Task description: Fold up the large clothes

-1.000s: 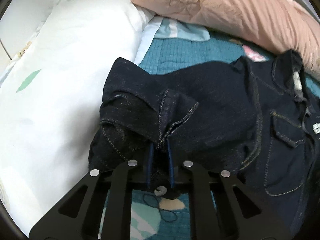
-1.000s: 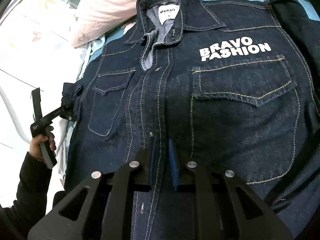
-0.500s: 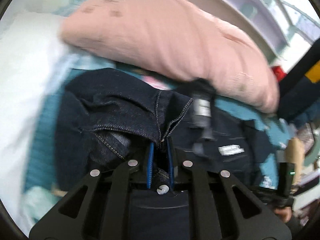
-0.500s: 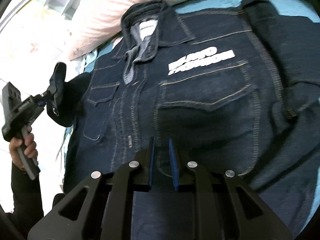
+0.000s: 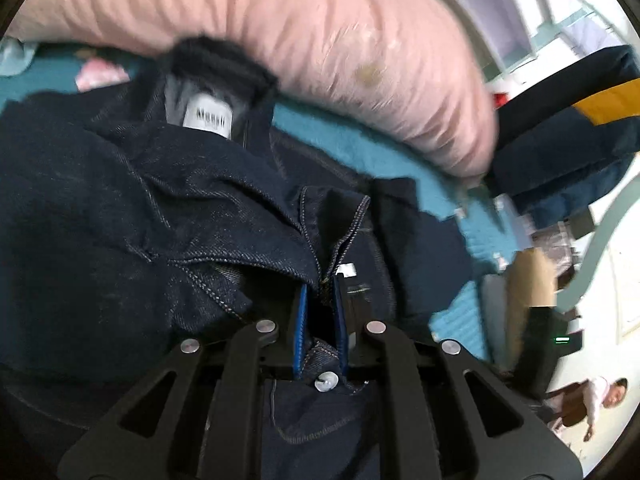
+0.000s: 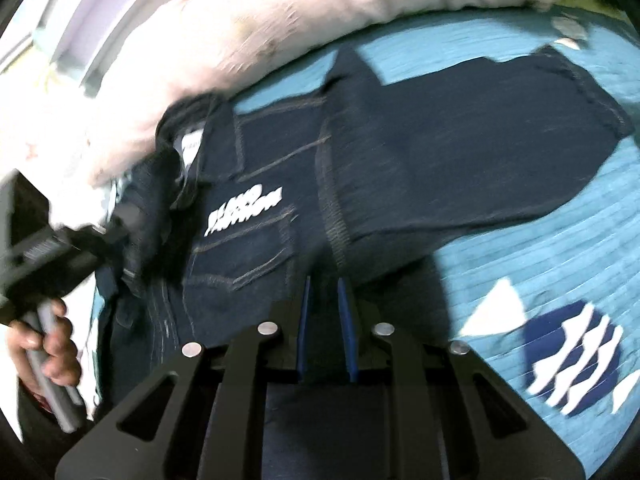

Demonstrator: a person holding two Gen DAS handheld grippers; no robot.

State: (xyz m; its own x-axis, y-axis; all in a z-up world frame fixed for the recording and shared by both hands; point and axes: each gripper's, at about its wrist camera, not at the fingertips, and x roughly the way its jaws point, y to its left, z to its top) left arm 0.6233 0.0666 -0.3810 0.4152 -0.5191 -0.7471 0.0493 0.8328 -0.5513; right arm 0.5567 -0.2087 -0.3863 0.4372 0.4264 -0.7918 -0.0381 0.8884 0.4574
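A hand [image 6: 44, 344] at the left grips the left gripper [image 5: 320, 280], its fingers [image 5: 301, 312] clamped on a bunched sleeve cuff [image 5: 332, 236] of the dark denim shirt [image 6: 248, 240]. The shirt lies on a teal bed cover [image 6: 560, 264] below a pink pillow [image 5: 320, 40]. The right gripper [image 6: 324, 284] has fingers nearly together; whether they pinch denim is unclear.

A home bedroom: a pink pillow [image 5: 320, 40] lies on a bed's teal quilted cover [image 6: 540, 260].
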